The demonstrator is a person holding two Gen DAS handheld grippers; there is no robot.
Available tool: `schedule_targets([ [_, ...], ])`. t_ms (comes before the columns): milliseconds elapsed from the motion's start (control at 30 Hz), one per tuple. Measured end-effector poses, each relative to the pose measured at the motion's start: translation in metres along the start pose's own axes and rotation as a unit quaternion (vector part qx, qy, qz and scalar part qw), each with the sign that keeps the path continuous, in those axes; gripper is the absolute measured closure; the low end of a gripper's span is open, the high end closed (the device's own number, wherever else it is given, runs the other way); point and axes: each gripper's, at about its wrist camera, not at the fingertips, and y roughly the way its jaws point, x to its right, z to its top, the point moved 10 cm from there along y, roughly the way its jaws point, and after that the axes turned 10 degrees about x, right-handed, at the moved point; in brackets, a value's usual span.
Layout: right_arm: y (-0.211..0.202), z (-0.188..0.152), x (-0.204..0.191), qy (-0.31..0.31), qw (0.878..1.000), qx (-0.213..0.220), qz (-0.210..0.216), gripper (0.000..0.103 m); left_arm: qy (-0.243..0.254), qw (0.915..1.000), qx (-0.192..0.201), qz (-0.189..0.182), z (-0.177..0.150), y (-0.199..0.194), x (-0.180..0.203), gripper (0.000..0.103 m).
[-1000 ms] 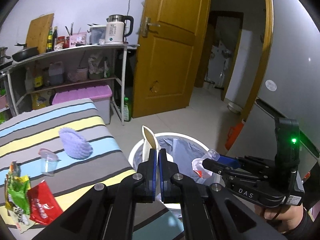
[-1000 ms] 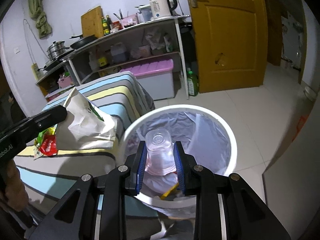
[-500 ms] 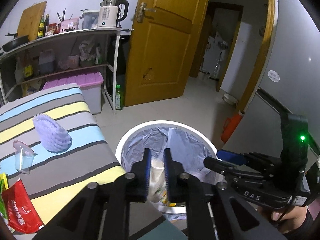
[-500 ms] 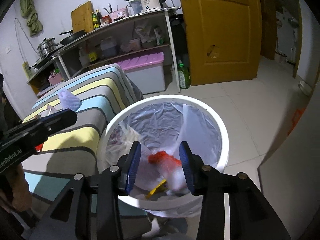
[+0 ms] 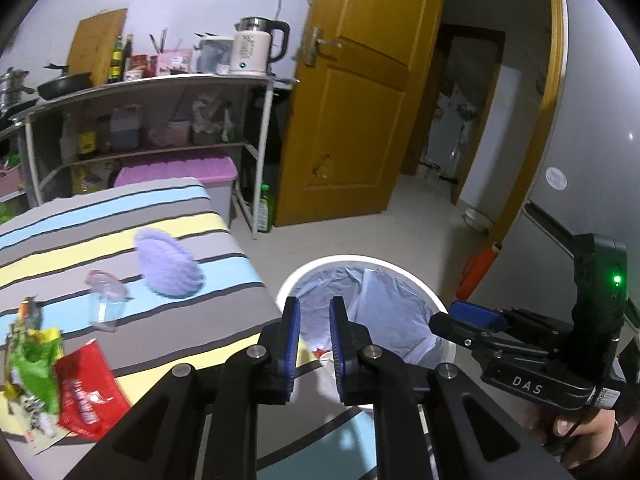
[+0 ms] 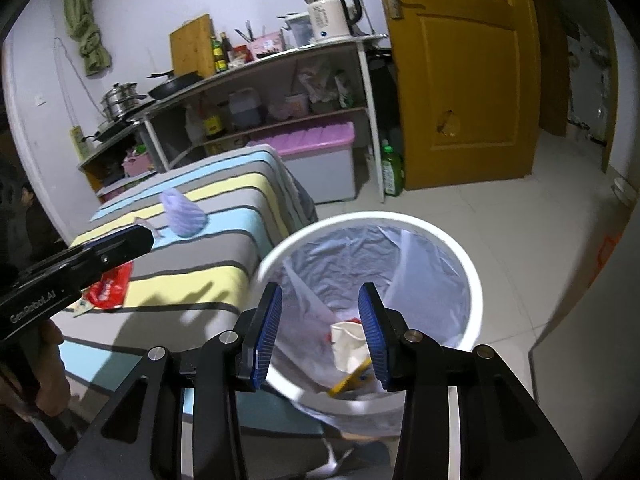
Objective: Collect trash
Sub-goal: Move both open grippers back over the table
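Four pieces of trash lie on the striped table, and going left to right they are a green wrapper overlapped by a red wrapper, both probably light, limp and slick, best pinched at a free edge; a clear plastic cup on its side, likely thin and easily crushed, so its rim is the place to grip; and a purple foam fruit net, soft and springy, which should take a pinch anywhere. Next, the left gripper stands narrowly parted and empty above the table edge. Just beside the table sits the white bin with its liner, a paper bag and other scraps already inside. The right gripper hangs over the bin, jaws wide with nothing between. Nothing blocks the table items, though both grippers crowd the bin.
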Motion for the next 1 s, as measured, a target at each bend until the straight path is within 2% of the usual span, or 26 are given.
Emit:
schedule_targets([
  [367, -0.011, -0.001, -0.069, -0.037, 0.998, 0.002, 0.053, 0.062, -0.011, 0.9977, 0.033, 0.057, 0.005, -0.06, -0.051, 0.089],
  [733, -0.001, -0.01, -0.136, -0.079, 0.991, -0.013, 0.103, 0.062, -0.033, 0.989, 0.055, 0.133, -0.001, -0.119, -0.126, 0.089],
  [867, 0.003, -0.012, -0.156, -0.091, 0.988, -0.016, 0.12, 0.062, -0.034, 0.985, 0.059, 0.159, -0.005, -0.136, -0.15, 0.079],
  [1000, 0.011, -0.015, -0.173, -0.102, 0.986, -0.024, 0.133, 0.062, -0.043, 0.9817, 0.058, 0.176, -0.009, -0.146, -0.17, 0.078],
])
